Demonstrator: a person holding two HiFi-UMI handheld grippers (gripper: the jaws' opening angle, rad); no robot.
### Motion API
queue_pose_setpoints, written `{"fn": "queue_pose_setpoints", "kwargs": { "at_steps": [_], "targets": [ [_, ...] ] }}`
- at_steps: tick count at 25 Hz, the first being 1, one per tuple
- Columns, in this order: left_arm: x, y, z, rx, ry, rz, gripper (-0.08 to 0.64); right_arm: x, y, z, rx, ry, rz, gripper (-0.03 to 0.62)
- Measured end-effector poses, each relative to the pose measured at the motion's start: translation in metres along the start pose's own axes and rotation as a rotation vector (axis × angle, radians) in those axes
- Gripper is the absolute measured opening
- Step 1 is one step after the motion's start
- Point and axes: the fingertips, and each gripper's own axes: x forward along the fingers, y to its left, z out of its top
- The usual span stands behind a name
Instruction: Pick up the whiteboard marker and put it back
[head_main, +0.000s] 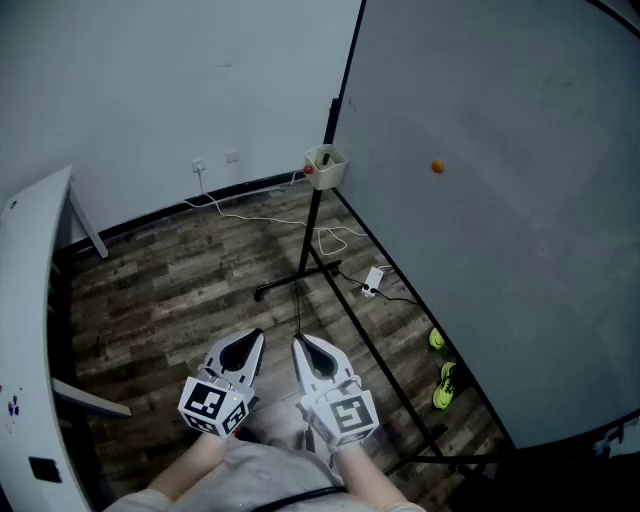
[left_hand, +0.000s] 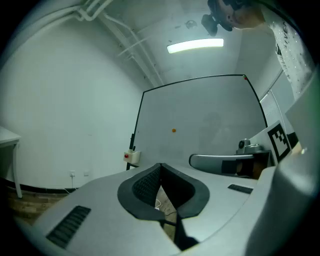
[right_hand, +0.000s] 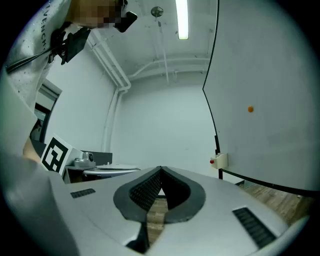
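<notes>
Right now the person is holding both tools low and side by side, facing the whiteboard (head_main: 500, 200) and well apart from it. The left hand-held gripper (head_main: 252, 342) is keeping its jaws pressed together at the tips, and nothing is sitting in the dark hollow behind them. The right hand-held gripper (head_main: 303, 348) is doing the same, tips meeting and gripping nothing. A small cream holder (head_main: 326, 168) is hanging on the black post at the whiteboard's left edge, with a red knob (head_main: 308, 170) sticking out on the side away from the whiteboard. The whiteboard marker (head_main: 326, 158) appears to be standing inside that holder, far from both hand-held grippers. Only a small greenish spot is showing there, too small to be certain. An orange magnet (head_main: 437, 167) is clinging to the whiteboard's face, to the right of the holder. On the wooden floor (head_main: 180, 290), a white cable (head_main: 262, 216) is trailing toward the whiteboard's stand, and a white plug block (head_main: 372, 282) is lying just beside the whiteboard's lower rail. Two yellow-green shoes (head_main: 441, 366) are lying below the whiteboard's bottom edge. A white counter (head_main: 30, 290) is standing well to the left of the whiteboard, across the floor.
</notes>
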Motion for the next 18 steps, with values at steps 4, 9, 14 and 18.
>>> {"fn": "queue_pose_setpoints", "kwargs": {
  "at_steps": [4,9,14,18],
  "targets": [
    [-0.006,-0.003,0.003,0.009,0.003,0.004,0.015,-0.004,0.003,0.001,0.015,-0.009,-0.004,0.018],
    [-0.015,0.005,0.0,0.006,0.011,0.019,0.015,0.001,0.009,-0.002,0.026,-0.016,-0.001,0.018],
    [0.0,0.02,-0.012,-0.018,0.017,0.03,0.015,0.011,0.003,-0.013,0.027,0.008,0.011,0.018],
    [0.024,0.031,-0.017,-0.019,0.015,-0.004,0.015,0.026,-0.006,-0.021,0.006,0.015,0.02,0.02]
  ]
}}
